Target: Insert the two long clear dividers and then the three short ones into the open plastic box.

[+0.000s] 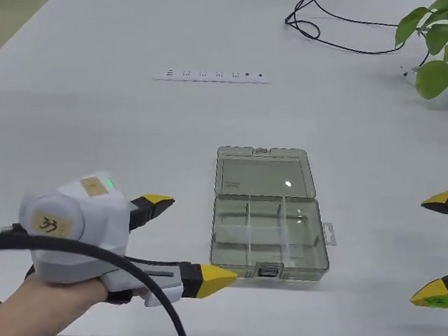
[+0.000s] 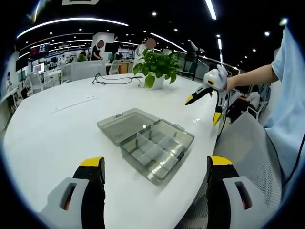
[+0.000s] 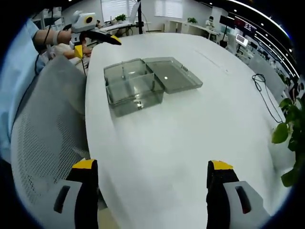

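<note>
Your left gripper (image 1: 191,238) sits closest, low at the left of the head view in your hand (image 1: 44,306). Its yellow-tipped fingers (image 1: 212,279) are spread wide with nothing between them, and they point toward the box (image 1: 236,270). Your right gripper (image 1: 430,248) comes in from the right edge, its 2 fingers equally wide apart and holding nothing. The box rests on the white table (image 1: 95,107) near its front edge, between the 2 grippers and apart from both. Its lid (image 1: 265,173) is thrown open and lies flat on the far side. Clear dividers (image 1: 265,227) stand inside the base and split it into compartments; you cannot count them surely through the clear plastic. Farther back, a white power strip (image 1: 211,75) lies flat. A black cable (image 1: 329,29) loops toward the far right, where a green plant (image 1: 431,47) leans in.
</note>
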Demonstrator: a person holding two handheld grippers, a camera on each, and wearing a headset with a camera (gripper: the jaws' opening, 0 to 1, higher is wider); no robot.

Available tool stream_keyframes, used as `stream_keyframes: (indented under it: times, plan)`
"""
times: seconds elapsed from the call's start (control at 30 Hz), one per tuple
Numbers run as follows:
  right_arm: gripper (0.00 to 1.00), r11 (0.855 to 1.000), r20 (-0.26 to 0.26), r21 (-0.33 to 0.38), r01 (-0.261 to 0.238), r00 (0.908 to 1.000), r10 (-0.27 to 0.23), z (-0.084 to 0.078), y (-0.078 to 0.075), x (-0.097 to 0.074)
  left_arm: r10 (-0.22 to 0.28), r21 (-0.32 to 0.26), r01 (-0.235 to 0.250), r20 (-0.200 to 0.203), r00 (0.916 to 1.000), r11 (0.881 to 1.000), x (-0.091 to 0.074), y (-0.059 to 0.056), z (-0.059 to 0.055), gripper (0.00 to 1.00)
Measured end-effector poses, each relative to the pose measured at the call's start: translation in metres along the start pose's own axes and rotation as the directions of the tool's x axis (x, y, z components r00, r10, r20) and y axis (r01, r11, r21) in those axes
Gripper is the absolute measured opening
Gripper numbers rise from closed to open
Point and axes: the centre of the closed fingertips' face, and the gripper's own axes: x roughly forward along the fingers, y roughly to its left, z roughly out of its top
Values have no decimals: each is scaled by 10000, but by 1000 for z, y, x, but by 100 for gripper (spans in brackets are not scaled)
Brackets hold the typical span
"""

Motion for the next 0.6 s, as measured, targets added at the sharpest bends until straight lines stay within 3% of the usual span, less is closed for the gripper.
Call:
stream_keyframes:
  times: [0.2,0.37,0.47,0.6]
  plan:
    - [84,9945,-1178,-920,-499,9923,389,-31,-2,0,87,-42,-87,22,10000,10000,-2,-1,0,89]
    - [70,9815,-2167,-1596,-1063,9737,702,-53,-4,-1,157,-64,-157,-14,9999,9999,-5,0,-1,88]
    - [63,9651,-2836,-2190,-1439,9558,781,-65,-6,-1,185,-97,-185,-50,9998,9998,-7,0,-2,88]
    - [54,9510,-3117,-2637,-1614,9473,743,-69,-6,3,212,-177,-212,-36,9998,9996,-7,-1,-3,88]
